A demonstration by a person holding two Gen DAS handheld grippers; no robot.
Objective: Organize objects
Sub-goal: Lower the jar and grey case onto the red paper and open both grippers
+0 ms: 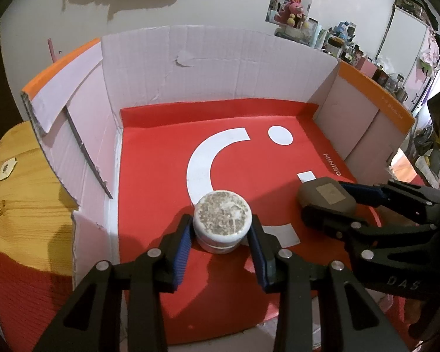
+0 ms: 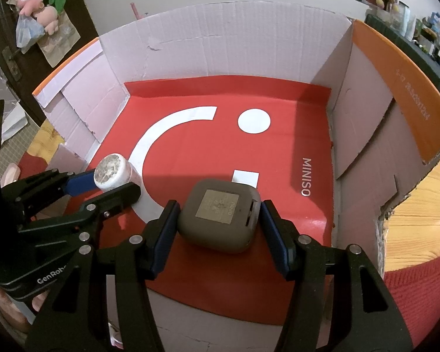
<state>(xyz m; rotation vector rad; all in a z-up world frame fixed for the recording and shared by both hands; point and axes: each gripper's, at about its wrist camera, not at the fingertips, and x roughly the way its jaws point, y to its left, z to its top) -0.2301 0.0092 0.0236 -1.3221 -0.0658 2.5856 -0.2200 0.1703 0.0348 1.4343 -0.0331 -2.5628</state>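
Looking along my left gripper [image 1: 221, 228], its pads clamp the white jar [image 1: 222, 220] on the red bag [image 1: 249, 152] inside the box [image 1: 220, 67]; only the right view shows my right gripper [image 2: 218, 220] pinching the grey case [image 2: 218, 215], label readable.

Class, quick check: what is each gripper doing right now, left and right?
Left gripper: closed on the small white jar, pads against its sides.
Right gripper: closed on the grey rounded case, over the red sheet.
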